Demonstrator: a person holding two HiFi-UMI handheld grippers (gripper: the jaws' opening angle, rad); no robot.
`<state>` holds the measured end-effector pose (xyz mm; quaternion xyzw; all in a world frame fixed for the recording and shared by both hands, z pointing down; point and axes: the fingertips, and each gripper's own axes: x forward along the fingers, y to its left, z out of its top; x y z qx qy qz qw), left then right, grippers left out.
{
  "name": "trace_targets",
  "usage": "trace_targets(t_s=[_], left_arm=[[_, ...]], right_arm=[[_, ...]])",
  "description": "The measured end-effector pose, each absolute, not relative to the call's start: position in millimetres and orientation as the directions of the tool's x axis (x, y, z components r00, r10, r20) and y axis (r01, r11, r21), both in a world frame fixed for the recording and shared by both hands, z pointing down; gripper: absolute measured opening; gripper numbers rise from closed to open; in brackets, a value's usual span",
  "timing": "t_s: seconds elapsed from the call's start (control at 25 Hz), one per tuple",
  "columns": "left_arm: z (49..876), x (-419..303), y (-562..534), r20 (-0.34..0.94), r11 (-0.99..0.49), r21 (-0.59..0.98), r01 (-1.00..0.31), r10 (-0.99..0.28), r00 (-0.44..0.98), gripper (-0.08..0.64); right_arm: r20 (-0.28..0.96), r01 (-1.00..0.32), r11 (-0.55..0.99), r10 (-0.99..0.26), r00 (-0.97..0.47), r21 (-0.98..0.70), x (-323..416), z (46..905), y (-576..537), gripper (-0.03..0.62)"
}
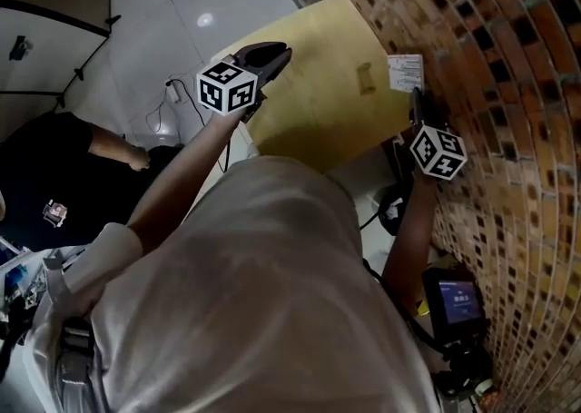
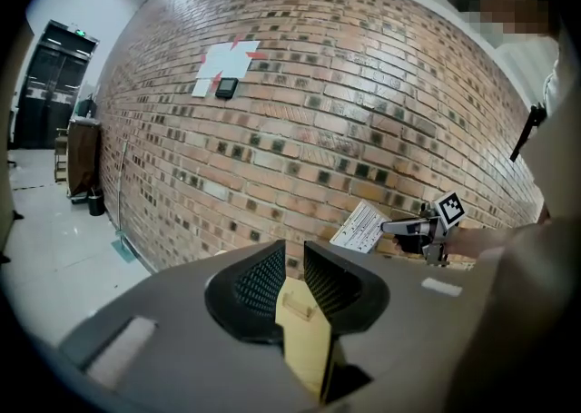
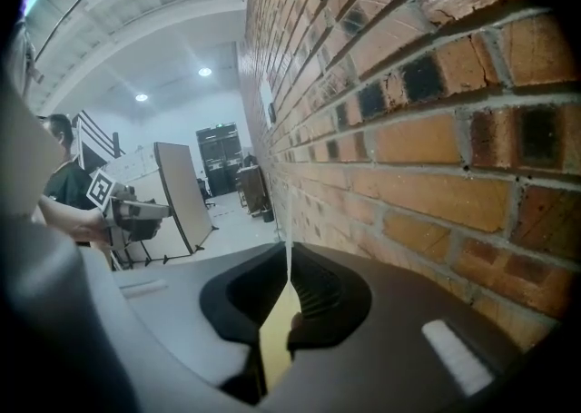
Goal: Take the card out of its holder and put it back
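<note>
Right gripper view | right gripper (image 3: pixel 288 277) fingers pinching card (image 3: pixel 289 259) | left gripper (image 2: pixel 290 255) fingers apart

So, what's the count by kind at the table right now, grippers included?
card: 1, out of its holder
holder: 1, on the table
gripper: 2, the left gripper open over the table and the right gripper shut on the card
table: 1
Total: 5
</note>
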<state>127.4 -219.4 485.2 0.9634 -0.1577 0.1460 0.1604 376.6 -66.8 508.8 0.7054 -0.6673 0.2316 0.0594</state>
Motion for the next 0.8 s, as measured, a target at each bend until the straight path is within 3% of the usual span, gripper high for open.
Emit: trace_targets(t_s=[0.8], left_arm=[[506,123,-205,0.375,-0.880,0.287,-0.378,-0.260,0.890,0.084]], right_arm=[[0.498,-0.972,-0.084,-0.866,-0.037,-0.218,388,570,-82,0.014]])
